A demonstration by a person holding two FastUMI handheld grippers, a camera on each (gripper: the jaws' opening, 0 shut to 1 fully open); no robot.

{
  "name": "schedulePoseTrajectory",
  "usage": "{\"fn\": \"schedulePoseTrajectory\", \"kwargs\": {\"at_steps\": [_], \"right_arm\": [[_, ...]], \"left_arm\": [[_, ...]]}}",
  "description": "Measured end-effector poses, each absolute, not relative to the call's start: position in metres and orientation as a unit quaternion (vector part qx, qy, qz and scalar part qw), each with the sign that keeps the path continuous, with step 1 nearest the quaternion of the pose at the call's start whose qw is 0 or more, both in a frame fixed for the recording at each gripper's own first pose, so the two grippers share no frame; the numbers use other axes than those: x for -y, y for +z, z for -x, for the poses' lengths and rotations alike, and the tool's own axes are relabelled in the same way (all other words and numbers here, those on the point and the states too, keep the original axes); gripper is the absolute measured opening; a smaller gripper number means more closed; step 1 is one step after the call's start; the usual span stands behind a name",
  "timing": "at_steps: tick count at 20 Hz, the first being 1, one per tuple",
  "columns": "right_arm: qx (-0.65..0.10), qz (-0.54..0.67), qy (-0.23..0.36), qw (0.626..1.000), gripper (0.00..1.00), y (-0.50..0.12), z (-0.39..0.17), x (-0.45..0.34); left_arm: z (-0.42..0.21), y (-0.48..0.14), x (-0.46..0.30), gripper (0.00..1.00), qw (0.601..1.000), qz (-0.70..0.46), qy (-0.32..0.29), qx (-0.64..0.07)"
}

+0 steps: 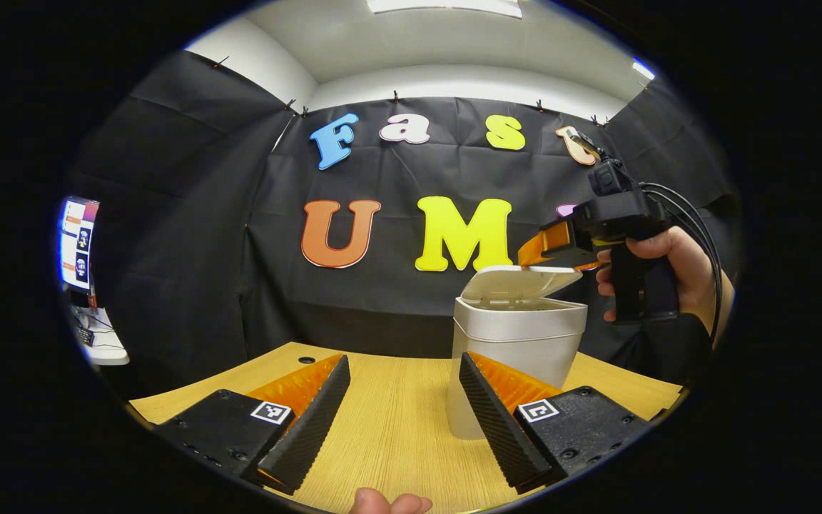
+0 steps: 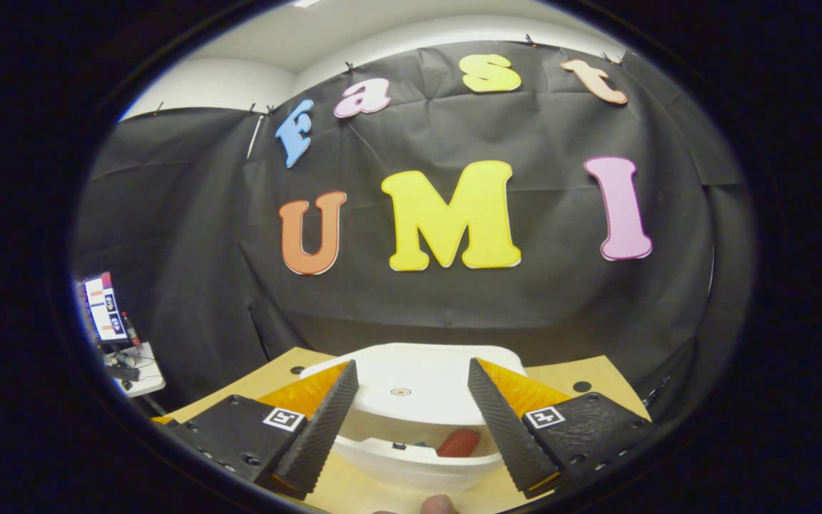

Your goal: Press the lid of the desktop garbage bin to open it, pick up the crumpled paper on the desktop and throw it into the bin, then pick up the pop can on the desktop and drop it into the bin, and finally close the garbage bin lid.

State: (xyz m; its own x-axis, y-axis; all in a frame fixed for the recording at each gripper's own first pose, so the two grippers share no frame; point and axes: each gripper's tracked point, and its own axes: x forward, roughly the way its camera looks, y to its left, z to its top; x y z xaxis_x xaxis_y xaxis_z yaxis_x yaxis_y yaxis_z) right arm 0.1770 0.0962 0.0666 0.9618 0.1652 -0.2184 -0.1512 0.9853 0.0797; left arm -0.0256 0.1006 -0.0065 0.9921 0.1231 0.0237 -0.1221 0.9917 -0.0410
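Right gripper (image 2: 411, 428) jaws apart, empty, poised above bin (image 1: 518, 335) lid (image 2: 418, 385), likely to press it shut.

Smooth matt plastic bin (image 1: 518, 335) on wood-grain desktop (image 1: 397, 421).

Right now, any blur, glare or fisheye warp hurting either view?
Left gripper view: sharp; bin crisp, wall seams bow from fisheye, monitor at the edge blown out. Right gripper view: evenly lit, lid bright but detailed, its rim curved by distortion.
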Motion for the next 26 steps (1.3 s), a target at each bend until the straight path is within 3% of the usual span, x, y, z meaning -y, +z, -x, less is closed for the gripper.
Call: {"fn": "schedulePoseTrajectory", "kwargs": {"at_steps": [3,15,19,23,26], "right_arm": [[-0.123,-0.030,0.080,0.989,0.93,0.053,-0.176,-0.094],[-0.122,-0.037,0.060,0.990,0.98,0.025,-0.176,-0.094],[-0.116,-0.016,0.052,0.992,0.93,0.019,-0.177,-0.091],[-0.136,-0.003,0.053,0.989,0.95,0.007,-0.176,-0.092],[-0.128,0.005,0.055,0.990,0.88,0.009,-0.172,-0.094]], "left_arm": [[0.026,-0.007,-0.099,0.99,0.998,0.015,0.063,0.012],[0.024,-0.016,-0.092,0.99,0.998,0.018,0.058,0.001],[0.023,-0.015,-0.094,0.99,0.998,0.020,0.059,0.003],[0.021,-0.015,-0.091,0.99,0.998,0.024,0.054,0.002],[0.020,-0.017,-0.088,0.99,0.998,0.022,0.052,0.002]]}}
